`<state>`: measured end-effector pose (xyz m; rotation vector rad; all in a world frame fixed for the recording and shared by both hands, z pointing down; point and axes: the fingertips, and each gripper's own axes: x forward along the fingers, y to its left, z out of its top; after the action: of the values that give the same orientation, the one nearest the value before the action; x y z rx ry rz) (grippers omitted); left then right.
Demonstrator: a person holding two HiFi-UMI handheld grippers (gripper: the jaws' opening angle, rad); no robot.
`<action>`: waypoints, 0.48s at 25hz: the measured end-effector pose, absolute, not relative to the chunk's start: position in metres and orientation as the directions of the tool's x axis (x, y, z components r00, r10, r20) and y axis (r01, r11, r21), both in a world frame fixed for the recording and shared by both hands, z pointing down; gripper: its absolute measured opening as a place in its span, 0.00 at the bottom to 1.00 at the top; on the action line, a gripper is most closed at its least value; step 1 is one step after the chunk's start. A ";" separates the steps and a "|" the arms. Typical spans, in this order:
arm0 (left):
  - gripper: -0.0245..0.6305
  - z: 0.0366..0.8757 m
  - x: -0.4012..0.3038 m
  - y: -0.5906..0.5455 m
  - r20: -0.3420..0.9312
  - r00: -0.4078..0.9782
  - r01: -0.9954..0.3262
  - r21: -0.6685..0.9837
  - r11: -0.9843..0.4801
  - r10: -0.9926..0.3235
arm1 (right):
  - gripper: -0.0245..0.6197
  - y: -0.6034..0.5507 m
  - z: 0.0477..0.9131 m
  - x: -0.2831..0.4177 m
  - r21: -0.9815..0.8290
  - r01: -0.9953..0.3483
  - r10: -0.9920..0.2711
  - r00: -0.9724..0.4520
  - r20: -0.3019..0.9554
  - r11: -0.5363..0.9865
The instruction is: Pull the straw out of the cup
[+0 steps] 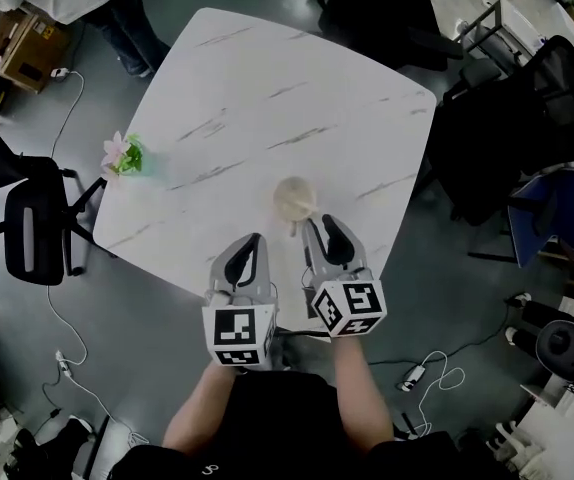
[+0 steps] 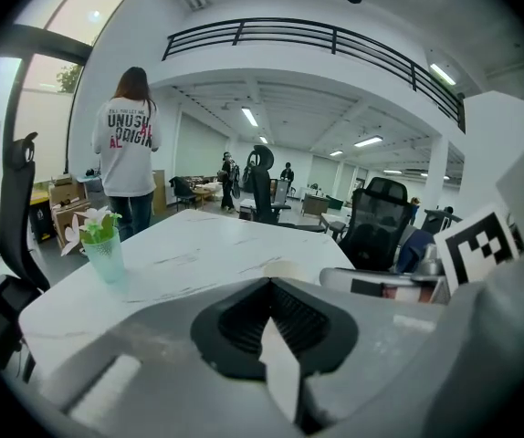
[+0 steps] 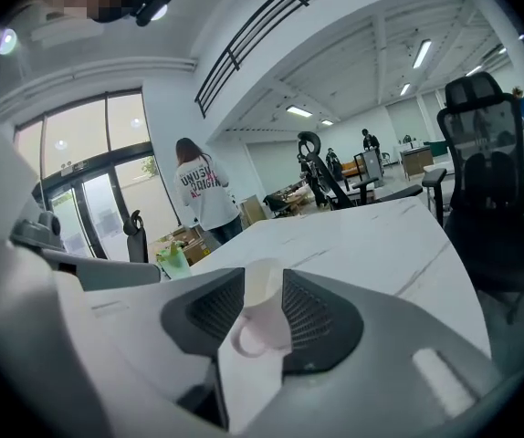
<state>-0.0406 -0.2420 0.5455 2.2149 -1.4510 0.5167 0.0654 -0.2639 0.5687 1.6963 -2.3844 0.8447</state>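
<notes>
I hold both grippers side by side in front of me, each pointing forward and tilted a little downward. My left gripper has its jaws drawn together, and the ribbed black pads meet at the tips in a narrow V. My right gripper sits just beside it and reaches slightly further ahead. Its jaws stand apart with a clear gap between the pads, which press on nothing. The marker cube of the left one and that of the right one face up towards my head. My bare left forearm and right forearm run back to my body, elbows bent and close in.
</notes>
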 end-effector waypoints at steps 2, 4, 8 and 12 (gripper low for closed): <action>0.04 0.549 -0.040 -0.242 0.540 0.374 -0.925 0.160 -0.345 -0.754 | 0.25 -0.269 0.575 0.067 -0.387 -0.897 -0.846 -0.368 0.386 0.214; 0.04 0.552 -0.040 -0.241 0.549 0.369 -0.927 0.159 -0.340 -0.750 | 0.24 -0.273 0.580 0.067 -0.390 -0.897 -0.845 -0.365 0.391 0.207; 0.04 0.551 -0.038 -0.242 0.551 0.366 -0.928 0.154 -0.340 -0.750 | 0.24 -0.282 0.585 0.066 -0.389 -0.898 -0.843 -0.366 0.395 0.207; 0.04 0.551 -0.039 -0.243 0.553 0.359 -0.930 0.144 -0.339 -0.751 | 0.20 -0.286 0.587 0.065 -0.380 -0.901 -0.843 -0.362 0.398 0.208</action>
<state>-0.0389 -0.2426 0.5515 2.1905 -1.4621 0.5506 0.0650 -0.2857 0.5869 1.7106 -2.3590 0.8598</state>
